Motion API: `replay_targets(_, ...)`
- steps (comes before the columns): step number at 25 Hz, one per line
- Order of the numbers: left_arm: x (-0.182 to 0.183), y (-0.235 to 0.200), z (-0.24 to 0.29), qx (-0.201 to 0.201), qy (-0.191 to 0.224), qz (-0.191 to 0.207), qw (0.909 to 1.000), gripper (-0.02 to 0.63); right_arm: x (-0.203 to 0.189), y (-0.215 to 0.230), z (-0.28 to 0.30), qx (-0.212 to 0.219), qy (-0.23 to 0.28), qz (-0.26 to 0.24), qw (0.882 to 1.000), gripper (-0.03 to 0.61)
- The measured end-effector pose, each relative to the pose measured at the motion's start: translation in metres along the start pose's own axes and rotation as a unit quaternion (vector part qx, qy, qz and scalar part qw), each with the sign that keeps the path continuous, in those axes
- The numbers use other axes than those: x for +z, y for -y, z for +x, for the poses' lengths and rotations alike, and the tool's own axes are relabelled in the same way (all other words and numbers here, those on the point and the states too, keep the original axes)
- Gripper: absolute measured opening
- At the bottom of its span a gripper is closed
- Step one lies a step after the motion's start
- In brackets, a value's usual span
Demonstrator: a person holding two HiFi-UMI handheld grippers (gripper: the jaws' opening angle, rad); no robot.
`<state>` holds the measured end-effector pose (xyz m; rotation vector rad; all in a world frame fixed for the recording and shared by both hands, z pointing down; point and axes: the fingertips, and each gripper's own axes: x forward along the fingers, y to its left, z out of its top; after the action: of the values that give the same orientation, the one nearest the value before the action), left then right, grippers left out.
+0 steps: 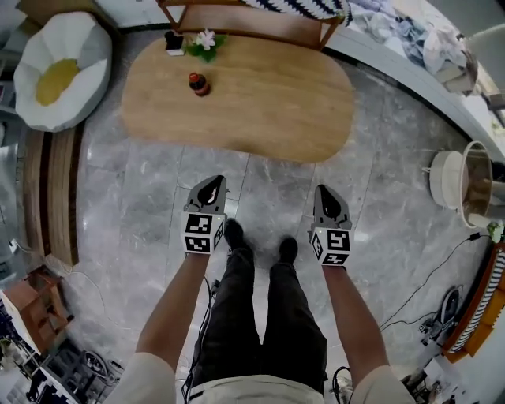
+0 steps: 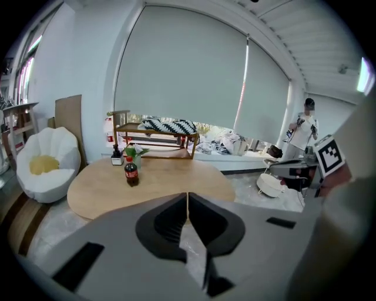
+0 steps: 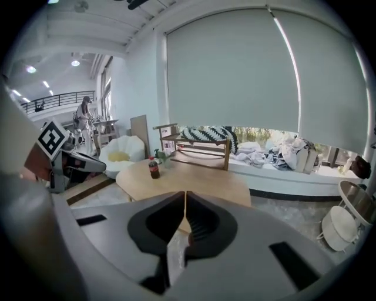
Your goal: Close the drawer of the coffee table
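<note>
The coffee table is a low oval with a light wooden top, ahead of my feet in the head view. No drawer shows in any view; only the top and its near edge are visible. A small cola bottle and a potted flower stand near its far left. My left gripper and right gripper hang side by side over the marble floor, short of the table's near edge. Both are shut with nothing between the jaws, as the left gripper and right gripper views show.
A white shell-shaped seat with a yellow cushion sits left of the table. A wooden rack stands behind it. A white round appliance and floor cables lie to the right. A person stands far off.
</note>
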<state>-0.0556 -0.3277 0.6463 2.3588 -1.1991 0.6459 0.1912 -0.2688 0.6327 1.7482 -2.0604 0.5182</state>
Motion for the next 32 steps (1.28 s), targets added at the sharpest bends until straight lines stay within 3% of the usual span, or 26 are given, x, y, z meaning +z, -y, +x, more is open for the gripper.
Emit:
replay_targets(9, 0.065, -0.002, -0.138, -0.022, 0.007, 0.019, 0.9996, 0.021, 0.102, -0.041, -0.113, -0.007, 0.016, -0.006, 1.000, 0.018)
replay_targets(14, 0.096, -0.009, -0.198, -0.037, 0.024, 0.045, 0.9980, 0.021, 0.135, -0.071, -0.162, -0.011, 0.029, -0.010, 0.999, 0.018)
replay_targets(18, 0.123, -0.017, -0.246, -0.042, 0.056, 0.031, 0.9971, 0.021, 0.161, -0.089, -0.206, -0.010, 0.044, -0.010, 0.999, 0.018)
replay_targets(21, 0.132, -0.015, -0.272, -0.040, 0.066, 0.053, 0.9956, 0.021, 0.178, -0.092, -0.237, -0.019, 0.063, -0.026, 0.997, 0.018)
replay_targets(28, 0.131, 0.006, -0.335, -0.027, 0.104, 0.056, 0.9926, 0.021, 0.169, -0.109, -0.301, -0.023, 0.084, -0.042, 0.995, 0.018)
replay_targets(32, 0.109, 0.030, -0.375, -0.028, 0.115, 0.055, 0.9915, 0.020, 0.152, -0.131, -0.344, -0.018, 0.092, -0.044, 0.995, 0.018)
